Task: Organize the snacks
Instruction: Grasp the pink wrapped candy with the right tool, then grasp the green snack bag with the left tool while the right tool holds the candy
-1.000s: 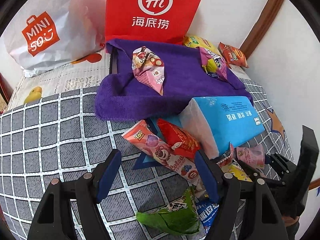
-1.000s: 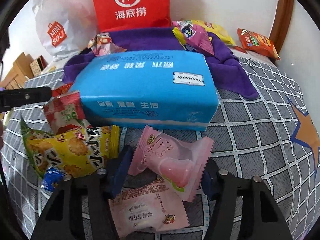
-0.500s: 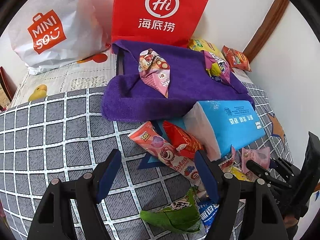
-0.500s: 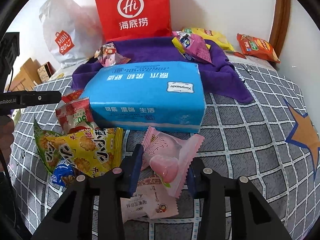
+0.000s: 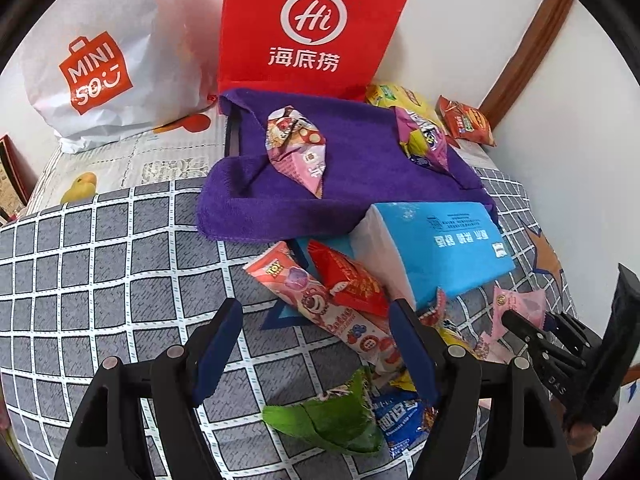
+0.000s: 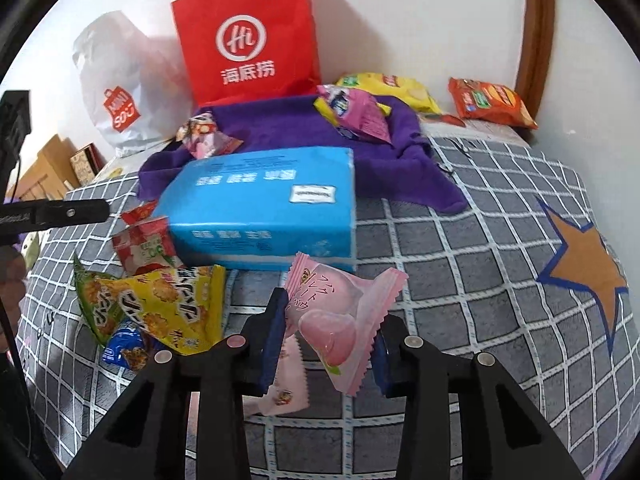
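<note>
Both wrist cameras looked steeply down along their fingers, close over the checked blanket [image 5: 100,264]. They faced the wall, the left one from further left. Each caught the blue tissue pack [image 5: 440,248] [image 6: 264,200] and the red Hi bag [image 5: 312,20] [image 6: 248,48].

This was a home bedroom — a bed spread with a grey checked blanket [image 6: 460,248] stood against a plain white wall [image 6: 420,12] edged by brown wooden trim [image 6: 538,24]. A white plastic shopping bag [image 5: 100,60] and a red paper carrier bag [image 5: 308,24] leaned there — household clutter.

Left gripper [image 5: 316,346] & right gripper [image 6: 326,344]: black plastic frames w/ triangular cut-outs, silver round pivot screws, dark-blue pads [image 5: 218,350] on fingers. Thin black cable at rig edge.
</note>
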### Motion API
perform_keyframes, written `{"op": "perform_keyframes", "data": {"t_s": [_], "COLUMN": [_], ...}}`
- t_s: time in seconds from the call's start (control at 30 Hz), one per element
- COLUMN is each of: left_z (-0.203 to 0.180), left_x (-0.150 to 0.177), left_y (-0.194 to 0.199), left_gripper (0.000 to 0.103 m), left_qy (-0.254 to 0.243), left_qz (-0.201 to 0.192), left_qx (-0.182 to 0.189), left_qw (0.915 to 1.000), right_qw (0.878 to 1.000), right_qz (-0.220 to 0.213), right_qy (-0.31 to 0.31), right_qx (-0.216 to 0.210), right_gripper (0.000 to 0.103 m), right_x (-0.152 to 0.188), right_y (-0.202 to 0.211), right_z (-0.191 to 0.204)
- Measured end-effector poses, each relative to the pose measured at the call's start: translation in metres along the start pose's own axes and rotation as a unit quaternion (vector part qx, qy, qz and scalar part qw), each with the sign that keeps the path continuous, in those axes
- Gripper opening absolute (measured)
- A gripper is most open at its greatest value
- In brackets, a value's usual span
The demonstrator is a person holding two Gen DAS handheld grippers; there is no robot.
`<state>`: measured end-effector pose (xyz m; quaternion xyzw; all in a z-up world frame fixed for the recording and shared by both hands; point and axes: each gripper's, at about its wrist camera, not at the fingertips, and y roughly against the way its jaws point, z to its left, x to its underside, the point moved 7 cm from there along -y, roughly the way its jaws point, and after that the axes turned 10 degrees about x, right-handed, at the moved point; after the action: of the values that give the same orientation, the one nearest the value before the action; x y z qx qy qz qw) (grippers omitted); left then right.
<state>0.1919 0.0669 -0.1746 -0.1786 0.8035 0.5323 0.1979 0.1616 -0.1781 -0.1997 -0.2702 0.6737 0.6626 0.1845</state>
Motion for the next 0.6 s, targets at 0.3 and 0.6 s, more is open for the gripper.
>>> {"op": "perform_keyframes", "data": {"t_s": [0.3,0.6], "left_z": [0.000,0.017], "left_x": [0.012,0.026], "left_y": [-0.001,0.000], "left_gripper": [0.074,0.074], "left_qy": [-0.005,0.026], "left_qz": [0.006,0.008], "left_qx": [0.002,0.002], "left_qw": [1.0000,0.9996], "right_qw": [1.000,1.000], "right_qz": [0.011,0.009], "right_qy": [-0.011,-0.010], "right_qx": [0.006,0.006], "right_gripper": [0.038,0.038], "right_x": [0.006,0.009], "right_y": [-0.002,-0.002], "right_z": [-0.003,-0.003]}}
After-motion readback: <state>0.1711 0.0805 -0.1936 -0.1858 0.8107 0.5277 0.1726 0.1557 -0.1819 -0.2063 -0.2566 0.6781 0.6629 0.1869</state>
